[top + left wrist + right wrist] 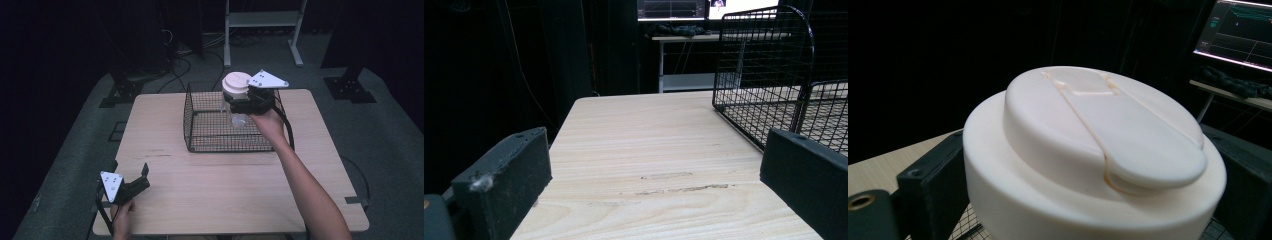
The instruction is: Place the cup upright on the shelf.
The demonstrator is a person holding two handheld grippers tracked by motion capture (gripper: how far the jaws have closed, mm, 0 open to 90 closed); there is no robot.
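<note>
My right hand-held gripper [239,96] is clamped on the cream-lidded clear jar [236,95], held upright over the wire basket [200,131] at upper centre of the high view. My left hand-held gripper [145,176] rests at the bench's [225,190] lower left, jaws apart, gripping nothing.

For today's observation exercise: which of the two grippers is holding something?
The right gripper, above the wire basket: its jaws clamp the white lid of a clear jar. The left gripper rests open near the table's corner.
</note>
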